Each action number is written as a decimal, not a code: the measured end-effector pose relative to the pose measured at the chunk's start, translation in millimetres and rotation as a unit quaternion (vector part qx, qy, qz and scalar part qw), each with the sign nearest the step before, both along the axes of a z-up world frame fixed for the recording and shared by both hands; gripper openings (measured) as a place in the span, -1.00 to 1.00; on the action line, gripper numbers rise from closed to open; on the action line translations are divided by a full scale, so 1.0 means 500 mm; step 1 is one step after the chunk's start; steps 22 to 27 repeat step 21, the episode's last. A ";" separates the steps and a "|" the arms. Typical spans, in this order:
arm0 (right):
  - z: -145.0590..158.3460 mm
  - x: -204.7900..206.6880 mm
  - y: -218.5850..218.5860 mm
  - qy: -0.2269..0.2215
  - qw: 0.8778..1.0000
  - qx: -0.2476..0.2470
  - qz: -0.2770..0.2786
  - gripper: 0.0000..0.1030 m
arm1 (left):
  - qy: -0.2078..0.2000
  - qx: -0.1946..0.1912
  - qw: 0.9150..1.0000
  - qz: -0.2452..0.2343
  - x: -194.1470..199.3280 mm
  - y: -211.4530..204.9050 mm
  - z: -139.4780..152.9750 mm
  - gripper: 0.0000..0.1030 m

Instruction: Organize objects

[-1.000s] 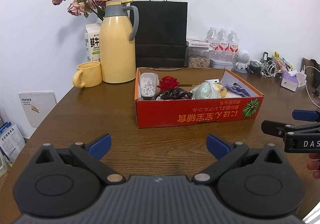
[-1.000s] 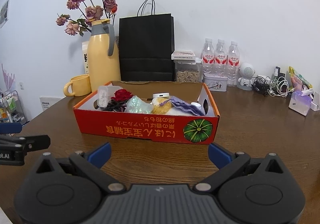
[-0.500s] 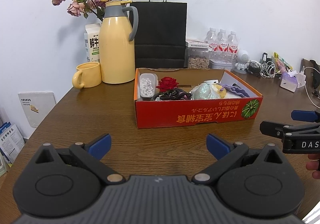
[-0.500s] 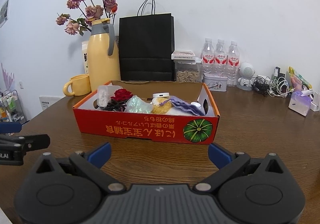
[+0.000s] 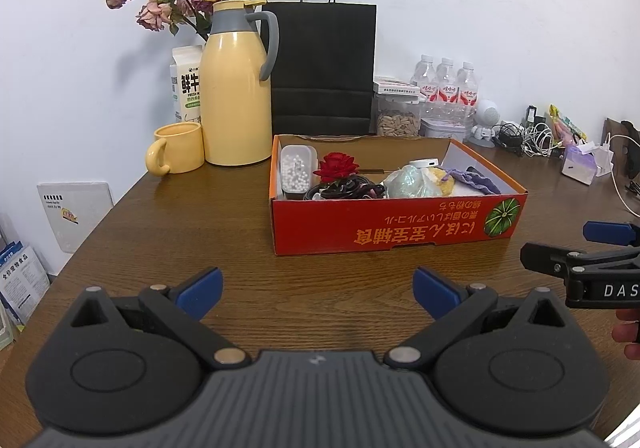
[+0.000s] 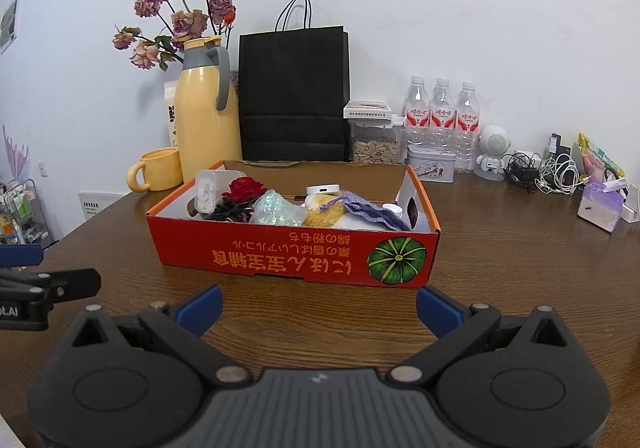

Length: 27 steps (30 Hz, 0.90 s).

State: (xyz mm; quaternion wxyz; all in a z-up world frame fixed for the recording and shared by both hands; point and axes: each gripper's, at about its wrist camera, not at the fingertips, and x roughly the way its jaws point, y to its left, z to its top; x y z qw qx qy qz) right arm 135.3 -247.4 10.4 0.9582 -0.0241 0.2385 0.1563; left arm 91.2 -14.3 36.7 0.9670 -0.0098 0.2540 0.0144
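Nothing has shifted noticeably: both grippers still hover over the brown wooden tabletop [image 5: 192, 232], the left gripper [image 5: 318, 290] and right gripper [image 6: 318, 306] each with blue-tipped jaws spread apart and empty. Mid-table, toward the far edge, sits the red cardboard box [image 6: 280, 254] of oddments.

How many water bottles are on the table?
3. The water bottles stand in a row by the wall behind the red box: left one, middle one, right one. More could be hidden behind the black bag.
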 end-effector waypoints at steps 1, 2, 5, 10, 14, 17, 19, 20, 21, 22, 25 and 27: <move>0.000 0.000 0.000 0.000 1.000 0.000 0.000 1.00 | 0.000 0.000 1.000 0.000 0.000 0.000 0.000 1.00; 0.000 0.000 0.000 0.000 1.000 0.000 0.000 1.00 | 0.000 0.000 1.000 -0.001 0.000 0.001 0.000 1.00; 0.000 0.000 0.000 0.000 1.000 0.000 0.000 1.00 | 0.000 0.001 1.000 0.000 -0.001 0.002 0.000 1.00; 0.000 0.000 0.001 0.000 1.000 0.000 0.000 1.00 | 0.001 0.000 1.000 -0.001 -0.001 0.002 -0.003 1.00; -0.001 0.000 0.001 0.001 1.000 0.000 0.000 1.00 | -0.002 -0.002 1.000 0.000 -0.004 0.001 -0.004 1.00; -0.008 0.000 0.005 0.002 1.000 -0.001 0.001 1.00 | 0.001 0.003 1.000 0.001 -0.004 -0.002 -0.006 1.00; -0.010 -0.001 0.006 0.002 1.000 -0.001 0.001 1.00 | 0.004 0.002 1.000 0.001 -0.004 -0.002 -0.007 1.00; -0.010 -0.001 0.006 0.002 1.000 -0.001 0.001 1.00 | 0.003 0.002 1.000 0.001 -0.005 -0.002 -0.007 1.00; -0.011 -0.001 0.007 0.002 1.000 -0.001 0.001 1.00 | 0.002 0.001 1.000 0.000 -0.006 -0.001 -0.007 1.00; -0.011 -0.001 0.007 0.002 1.000 -0.001 0.001 1.00 | 0.002 0.001 1.000 0.000 -0.006 -0.001 -0.007 1.00; -0.011 -0.001 0.007 0.002 1.000 -0.001 0.001 1.00 | 0.002 0.001 1.000 0.000 -0.006 -0.001 -0.007 1.00; -0.011 -0.001 0.007 0.002 1.000 -0.001 0.001 1.00 | 0.002 0.001 1.000 0.000 -0.006 -0.001 -0.007 1.00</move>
